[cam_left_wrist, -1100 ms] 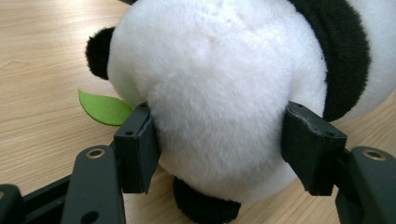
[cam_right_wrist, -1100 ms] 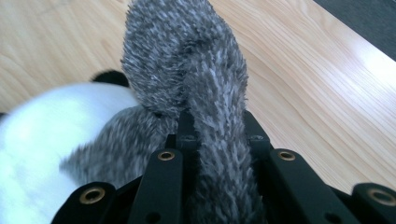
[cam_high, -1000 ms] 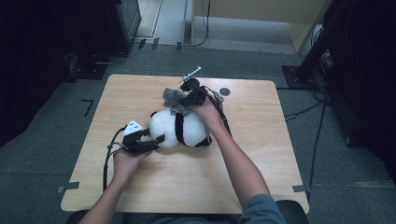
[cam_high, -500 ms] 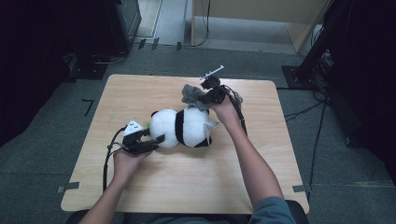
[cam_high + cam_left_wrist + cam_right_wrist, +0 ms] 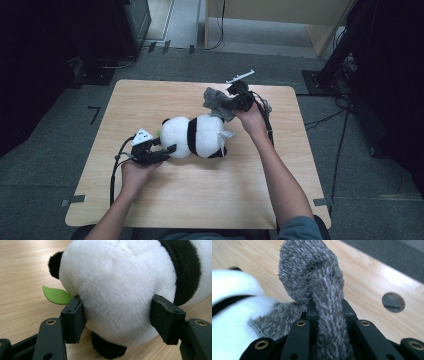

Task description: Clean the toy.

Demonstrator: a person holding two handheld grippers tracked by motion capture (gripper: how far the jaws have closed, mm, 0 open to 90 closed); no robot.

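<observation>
A black-and-white panda plush [image 5: 197, 136] lies on its side in the middle of the wooden table [image 5: 200, 200]. My left gripper [image 5: 167, 149] is shut on its white head [image 5: 117, 290], a pad pressing into the fur on each side [image 5: 117, 317]. A green felt leaf [image 5: 56, 295] sticks out beside the left pad. At the far right of the table, my right gripper [image 5: 227, 102] is shut on a grey fuzzy cloth [image 5: 215, 100]. The cloth [image 5: 312, 272] bunches above the jaws [image 5: 328, 307] and trails down to the panda's body [image 5: 229, 315].
A round hole [image 5: 393, 302] is cut in the tabletop near the far right corner. Cables [image 5: 117, 170] trail from both grippers. Grey carpet surrounds the table, with dark equipment [image 5: 130, 25] at the back left and a black stand [image 5: 345, 55] at the right.
My right gripper has moved right and toward the table's far edge with the grey cloth, drawing it away from the panda. The panda's body has shifted rightward. The left gripper has stayed in place.
</observation>
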